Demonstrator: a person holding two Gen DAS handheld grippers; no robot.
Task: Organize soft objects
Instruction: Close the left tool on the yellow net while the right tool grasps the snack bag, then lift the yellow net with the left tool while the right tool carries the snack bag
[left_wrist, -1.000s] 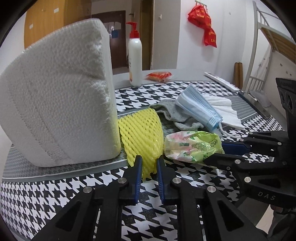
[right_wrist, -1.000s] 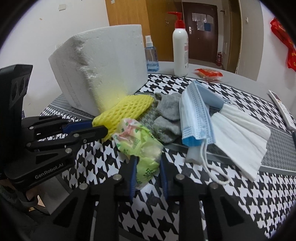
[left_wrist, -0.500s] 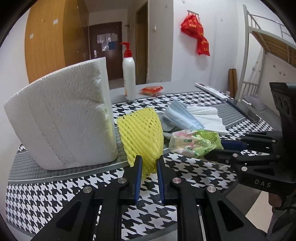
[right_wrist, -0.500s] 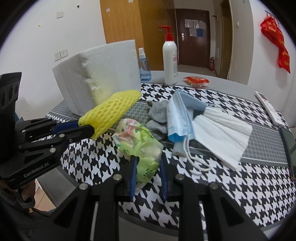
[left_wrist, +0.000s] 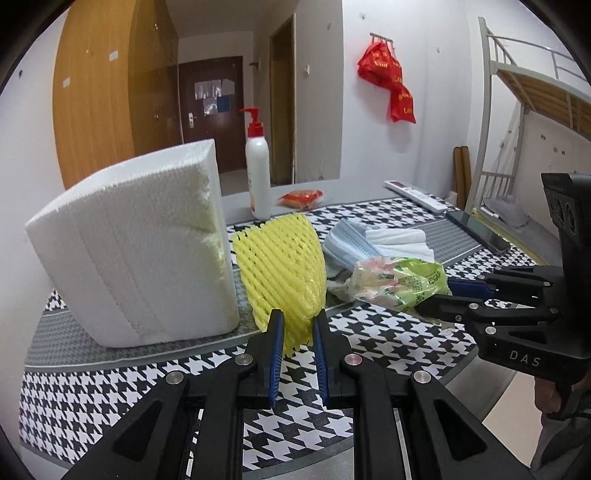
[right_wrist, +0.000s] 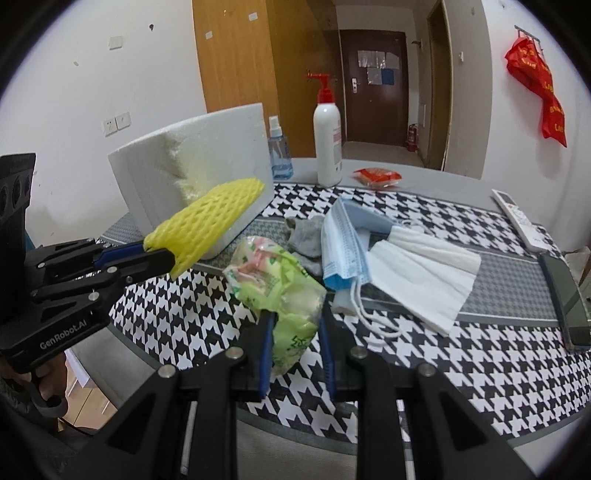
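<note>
My left gripper (left_wrist: 297, 325) is shut on a yellow foam net sleeve (left_wrist: 282, 264) and holds it above the houndstooth table (left_wrist: 110, 398); the sleeve also shows in the right wrist view (right_wrist: 210, 218). My right gripper (right_wrist: 294, 325) is shut on a green plastic packet (right_wrist: 284, 288), lifted off the table; the packet shows in the left wrist view (left_wrist: 399, 282) too. Blue face masks (right_wrist: 343, 243), white folded masks (right_wrist: 424, 277) and a grey sock (right_wrist: 306, 240) lie on the table beyond.
A big white tissue stack (left_wrist: 136, 254) stands at the left. A white pump bottle (right_wrist: 327, 144), a blue spray bottle (right_wrist: 279, 155) and a red snack bag (right_wrist: 376, 175) stand at the back. A remote (right_wrist: 517, 221) and phone (right_wrist: 563, 295) lie right.
Both grippers have pulled back and risen from the table, each carrying its object: the yellow sleeve and the green packet now hang clear of the surface.
</note>
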